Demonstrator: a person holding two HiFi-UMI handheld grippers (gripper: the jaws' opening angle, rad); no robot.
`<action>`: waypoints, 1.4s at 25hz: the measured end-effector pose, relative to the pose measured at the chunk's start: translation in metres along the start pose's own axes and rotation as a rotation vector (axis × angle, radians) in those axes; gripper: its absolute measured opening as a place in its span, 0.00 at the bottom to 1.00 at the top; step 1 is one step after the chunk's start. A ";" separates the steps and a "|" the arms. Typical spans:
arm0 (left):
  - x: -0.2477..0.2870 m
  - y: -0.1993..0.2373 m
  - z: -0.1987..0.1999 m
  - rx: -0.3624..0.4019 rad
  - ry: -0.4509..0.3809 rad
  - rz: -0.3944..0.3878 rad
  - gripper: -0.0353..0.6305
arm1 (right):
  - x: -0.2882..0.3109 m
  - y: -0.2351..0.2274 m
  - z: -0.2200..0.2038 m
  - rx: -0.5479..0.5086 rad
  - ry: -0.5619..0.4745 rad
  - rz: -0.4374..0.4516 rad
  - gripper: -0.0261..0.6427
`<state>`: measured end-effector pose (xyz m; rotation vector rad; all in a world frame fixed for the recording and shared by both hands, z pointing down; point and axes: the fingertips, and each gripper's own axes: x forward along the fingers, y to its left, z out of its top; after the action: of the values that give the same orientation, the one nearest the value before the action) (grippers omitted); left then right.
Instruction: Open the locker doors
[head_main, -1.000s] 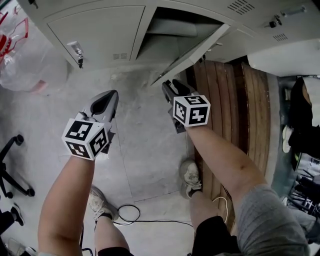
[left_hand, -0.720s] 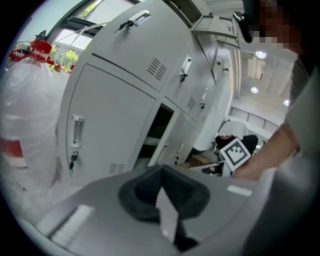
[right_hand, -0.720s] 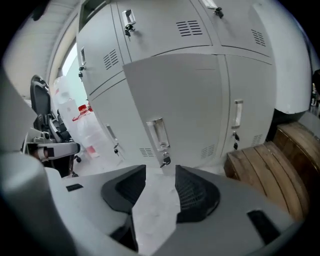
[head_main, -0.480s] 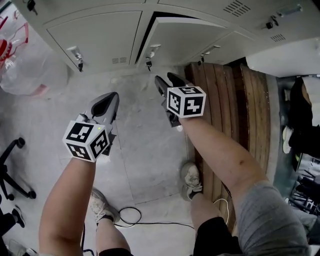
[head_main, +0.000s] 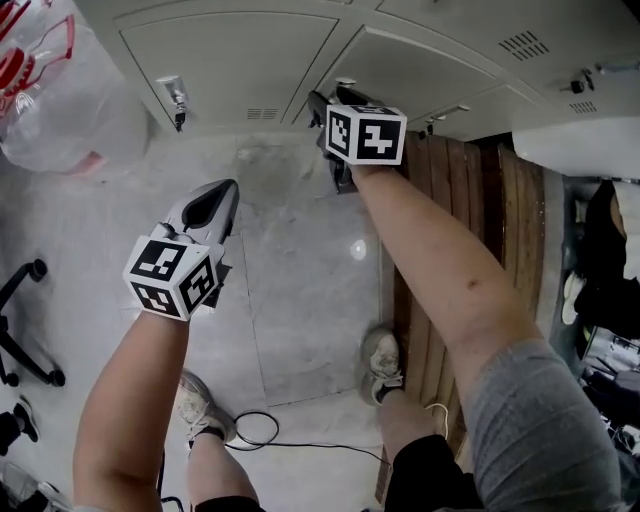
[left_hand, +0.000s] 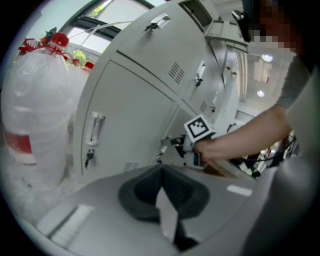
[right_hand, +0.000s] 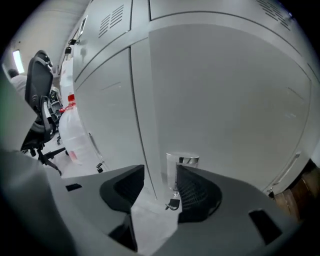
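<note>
Far left, the clear plastic bag (head_main: 55, 110) sits on the floor against the lockers. Next to it, the left locker door (head_main: 235, 60) is flush shut, its latch (head_main: 175, 95) untouched. The left gripper (head_main: 226, 192) hangs back over the concrete floor, well short of that door. Its jaws are pressed together with nothing between them.

Now the centre, where the news is. A second ago the middle locker door (head_main: 430, 75) stood swung out. Half a second ago it was nearly home, and now it lies flat in its frame, shut again. The right gripper (head_main: 333, 100) has pushed forward with it and sits right up at the door's left edge. Its jaws have just been opening and now stand wide. From the gripper's own view, the metal latch handle (right_hand: 182, 167) stands between them, close by the right-hand pad, with a small key (right_hand: 173, 204) dangling beneath. Nothing is clamped yet.

So for the task, no door in view counts as open. My read is that the right claw is lined up to close on that handle and pull.

Off to the right, the wooden boards (head_main: 470, 200) lie along the floor under the arm.
</note>
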<state>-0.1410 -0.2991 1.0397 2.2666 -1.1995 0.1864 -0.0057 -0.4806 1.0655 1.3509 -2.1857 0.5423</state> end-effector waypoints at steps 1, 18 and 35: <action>0.000 0.004 -0.001 -0.004 -0.001 0.004 0.06 | 0.004 -0.003 0.003 0.011 -0.004 -0.020 0.33; -0.012 0.011 -0.005 -0.035 -0.013 0.004 0.06 | -0.030 0.005 -0.034 0.103 0.017 -0.063 0.31; -0.053 0.009 -0.016 -0.026 -0.002 0.014 0.06 | -0.097 -0.017 -0.090 0.253 0.103 -0.032 0.23</action>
<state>-0.1773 -0.2559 1.0373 2.2373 -1.2118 0.1732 0.0656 -0.3679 1.0786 1.4482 -2.0615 0.8808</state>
